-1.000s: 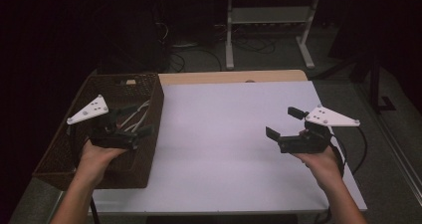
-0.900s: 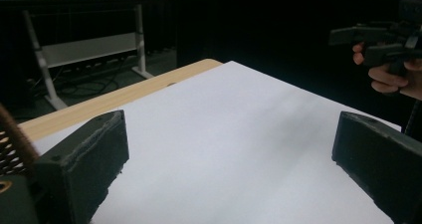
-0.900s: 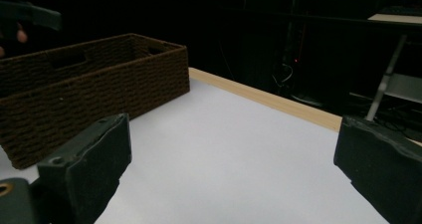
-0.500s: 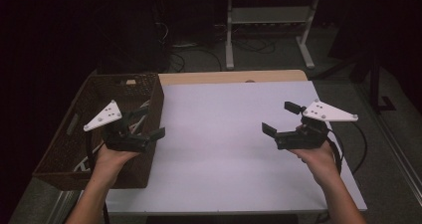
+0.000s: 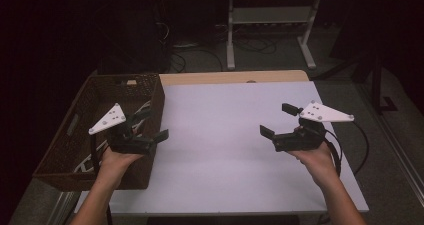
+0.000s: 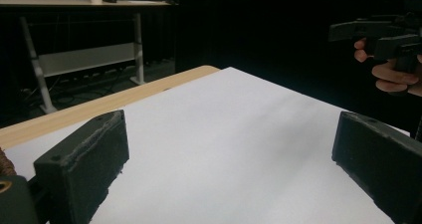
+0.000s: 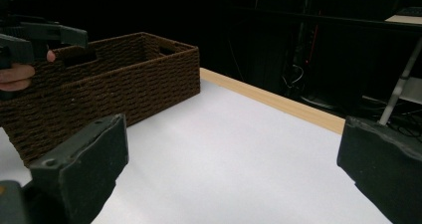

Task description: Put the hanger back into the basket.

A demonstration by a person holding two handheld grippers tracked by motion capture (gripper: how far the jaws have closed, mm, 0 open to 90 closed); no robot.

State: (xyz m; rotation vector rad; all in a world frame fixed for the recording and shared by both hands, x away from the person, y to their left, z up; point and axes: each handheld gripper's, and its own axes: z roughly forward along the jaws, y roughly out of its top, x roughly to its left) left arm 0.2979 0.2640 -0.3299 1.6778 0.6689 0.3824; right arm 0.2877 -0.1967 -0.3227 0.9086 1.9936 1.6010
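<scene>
My left gripper (image 5: 151,124) hangs open and empty over the right wall of a brown woven basket (image 5: 65,150), jaws pointing toward the table's middle. In the left gripper view its jaws (image 6: 229,159) stand wide apart above the bare white table top (image 6: 239,134). My right gripper (image 5: 277,120) is held open and empty over the right part of the table, facing left. The right gripper view looks between its jaws (image 7: 231,169) at the basket (image 7: 114,89), with the left gripper (image 7: 30,37) far off. White cables (image 5: 142,107) lie in the basket.
The white table top (image 5: 225,150) has a wooden strip (image 5: 235,77) along its far edge. Beyond it stands a metal-legged stand (image 5: 270,30) with cables on the dark floor. The basket takes up the table's left end.
My left gripper has come up out of the basket and moved right, to the basket's right wall. The right gripper has shifted slightly left and stays open.
</scene>
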